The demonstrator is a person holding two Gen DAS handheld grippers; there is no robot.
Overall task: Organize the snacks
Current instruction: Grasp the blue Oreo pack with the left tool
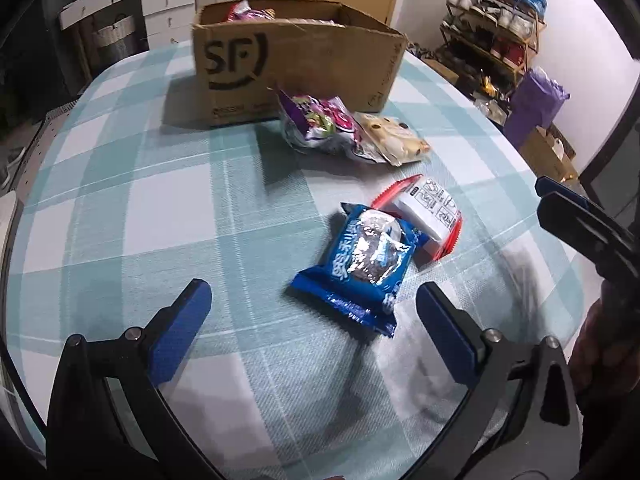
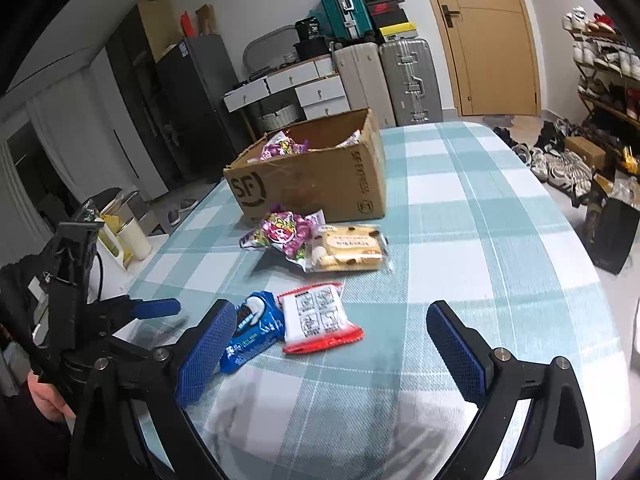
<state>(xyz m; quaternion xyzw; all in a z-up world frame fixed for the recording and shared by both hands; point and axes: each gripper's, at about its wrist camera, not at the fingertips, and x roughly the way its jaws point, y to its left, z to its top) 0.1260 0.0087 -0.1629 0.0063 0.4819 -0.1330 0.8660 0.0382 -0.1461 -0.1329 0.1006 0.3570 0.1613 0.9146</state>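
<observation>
- Left claw (image 1: 312,320) hung spread and empty, the blue pack (image 1: 360,264) just ahead, likely lined up for pickup.
- Right claw (image 2: 332,344) gaped, empty, the red pack (image 2: 316,316) ahead.
- Box (image 2: 320,176) stood beyond, probably their destination.

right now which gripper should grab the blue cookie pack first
Left, probably. The left gripper is open with the blue cookie pack lying just ahead between its fingers. The right gripper, also open, lines up more with the red-and-white packet.
</observation>
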